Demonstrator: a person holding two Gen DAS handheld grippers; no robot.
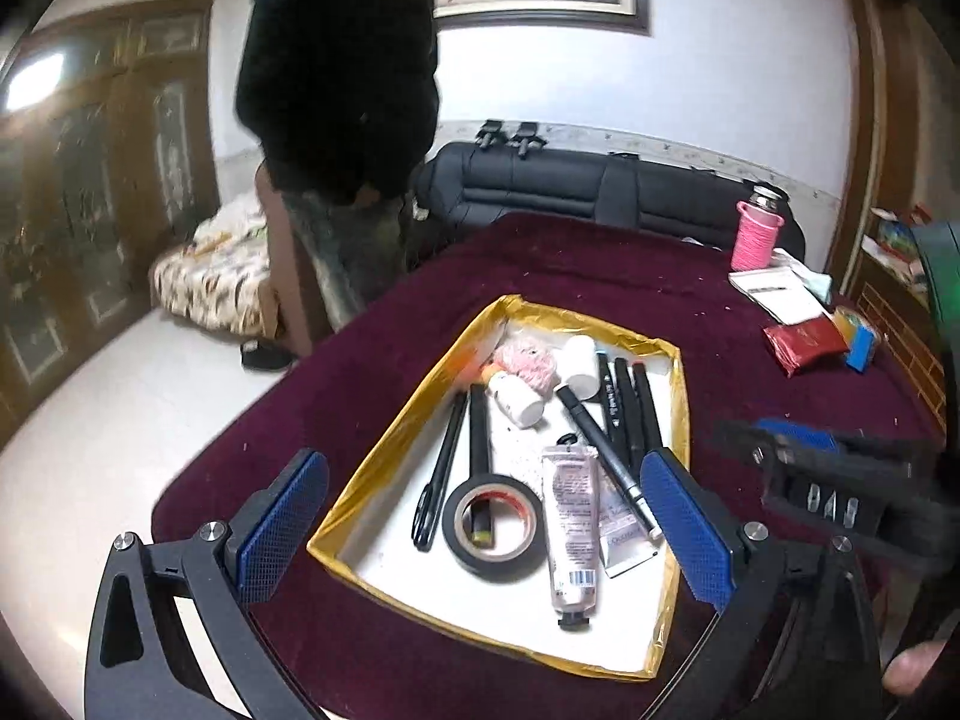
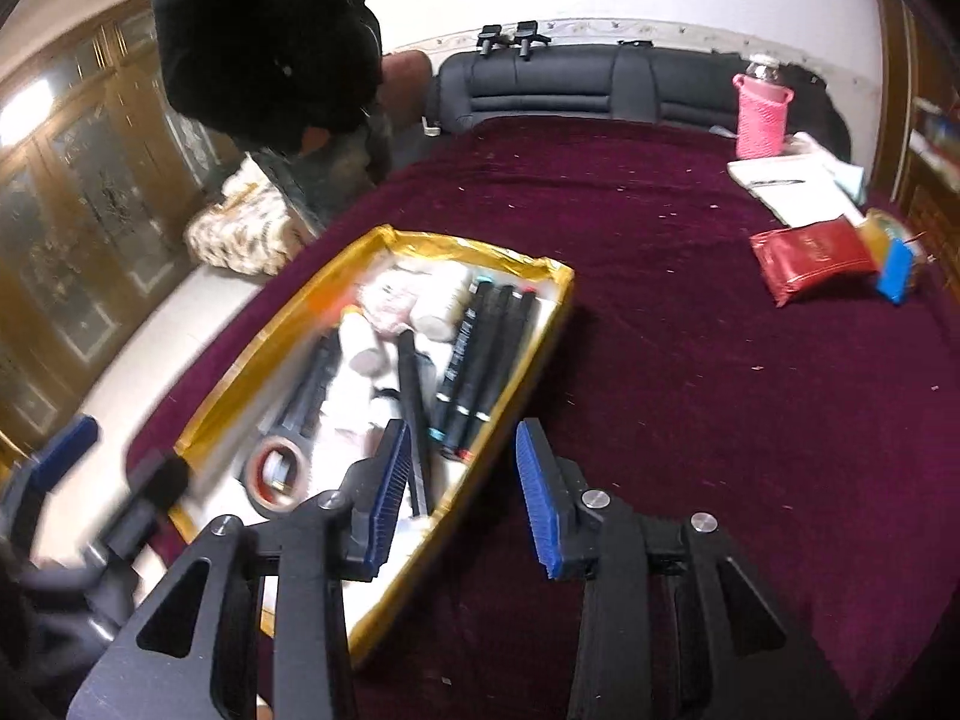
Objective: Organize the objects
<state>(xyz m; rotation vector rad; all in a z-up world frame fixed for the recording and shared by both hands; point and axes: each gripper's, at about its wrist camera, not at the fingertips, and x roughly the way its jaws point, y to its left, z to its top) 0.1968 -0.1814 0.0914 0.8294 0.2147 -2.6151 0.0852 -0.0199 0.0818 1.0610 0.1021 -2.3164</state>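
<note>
Your left gripper (image 1: 486, 531) hangs with jaws spread wide over the near end of the gold-rimmed tray (image 1: 677, 384), above its tape roll (image 1: 493, 525) and tube (image 1: 573, 531), while your right gripper (image 2: 462, 495), also released and empty, straddles the tray's right rim.

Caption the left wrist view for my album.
Open left tool hovers over gold-rimmed white tray holding black tape roll, pens, tubes.

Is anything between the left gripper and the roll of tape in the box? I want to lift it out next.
Nothing visible blocks it from above. The left gripper is open over the box, and the tape lies on top. A black pen runs through its hole, and a tube lies close against its right side.
</note>
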